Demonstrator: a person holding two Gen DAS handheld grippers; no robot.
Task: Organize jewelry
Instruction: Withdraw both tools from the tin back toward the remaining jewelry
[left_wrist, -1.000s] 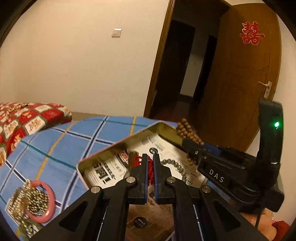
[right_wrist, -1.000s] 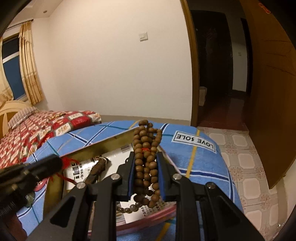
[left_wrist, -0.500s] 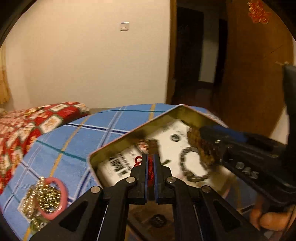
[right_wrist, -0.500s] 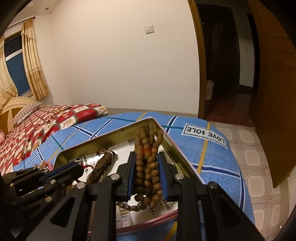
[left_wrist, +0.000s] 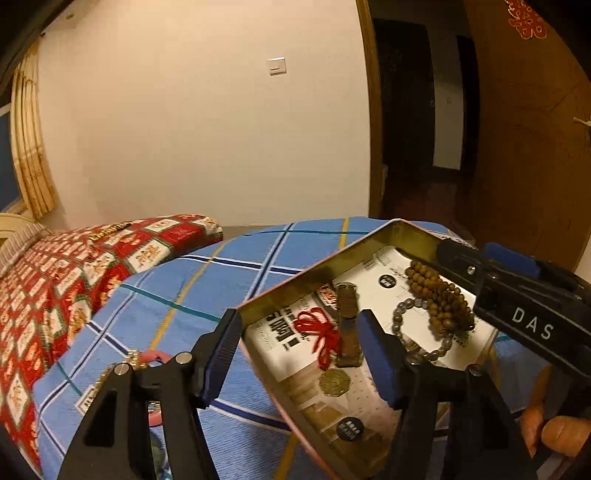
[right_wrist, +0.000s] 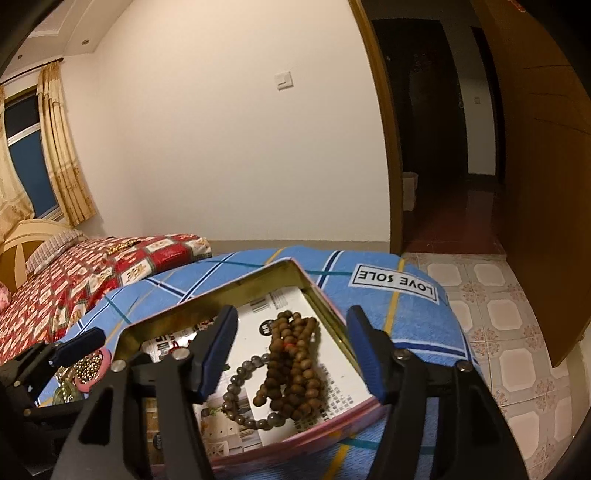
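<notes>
Now both my claws gape empty; the gold chain heap (right_wrist: 86, 365) lies left, nearest my left claw (left_wrist: 295, 354).

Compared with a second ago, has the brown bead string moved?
Yes. The brown bead string has dropped out of the right gripper, now open, and lies on the tin floor beside the grey bead bracelet.

Tin box (left_wrist: 280, 288) sits open, paper-lined. Inside: brown wooden bead string (right_wrist: 293, 365) in a heap between the right fingers, grey bead bracelet (right_wrist: 245, 397) touching it, red knotted cord (left_wrist: 319, 338) and brown strap (left_wrist: 349, 325) between the left fingers, brass octagon charm (left_wrist: 334, 382) just below.
</notes>
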